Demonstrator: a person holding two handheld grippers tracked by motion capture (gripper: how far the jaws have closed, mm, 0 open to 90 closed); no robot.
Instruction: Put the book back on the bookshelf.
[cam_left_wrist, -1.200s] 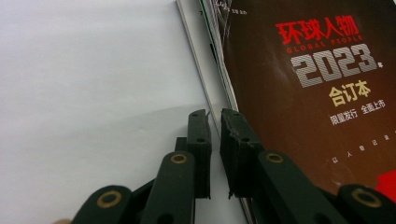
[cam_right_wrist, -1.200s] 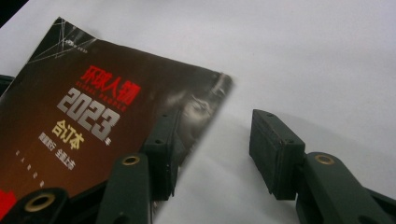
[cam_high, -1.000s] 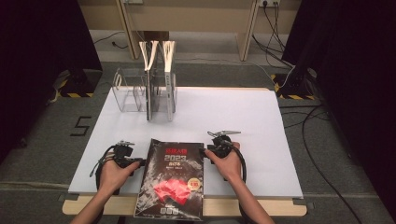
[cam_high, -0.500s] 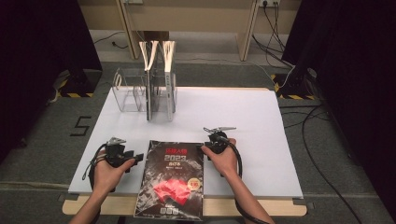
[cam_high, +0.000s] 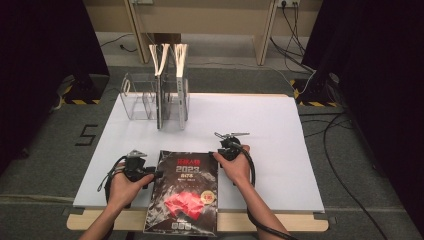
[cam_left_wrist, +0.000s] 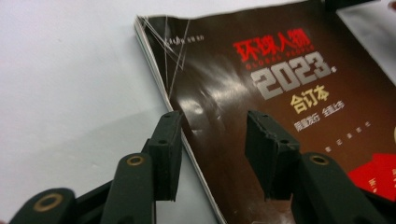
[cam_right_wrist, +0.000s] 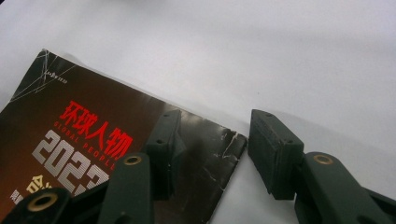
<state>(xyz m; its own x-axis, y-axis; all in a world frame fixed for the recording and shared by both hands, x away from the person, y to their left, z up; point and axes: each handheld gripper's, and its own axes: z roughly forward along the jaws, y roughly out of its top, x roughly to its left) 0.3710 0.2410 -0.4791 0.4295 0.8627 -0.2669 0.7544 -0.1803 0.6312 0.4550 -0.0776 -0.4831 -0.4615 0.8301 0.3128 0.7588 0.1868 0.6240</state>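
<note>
In the high view, a dark magazine (cam_high: 182, 192) with red lettering lies flat at the near edge of the white worktop (cam_high: 280, 145), its near end overhanging that edge. The left tool (cam_high: 150, 175) sits at the magazine's left edge, the right tool (cam_high: 219, 155) at its far right corner. A clear file rack (cam_high: 155, 97) stands well apart at the far left.

In the left gripper view, the left tool (cam_left_wrist: 212, 140) has just been closing its jaws, which are parted and straddle the magazine's (cam_left_wrist: 289, 107) left edge, one over the worktop, one over the cover, pressing nothing.

In the right gripper view, the right tool (cam_right_wrist: 215, 144) stands wide open across the magazine's (cam_right_wrist: 93, 140) torn corner, gripping nothing.
</note>
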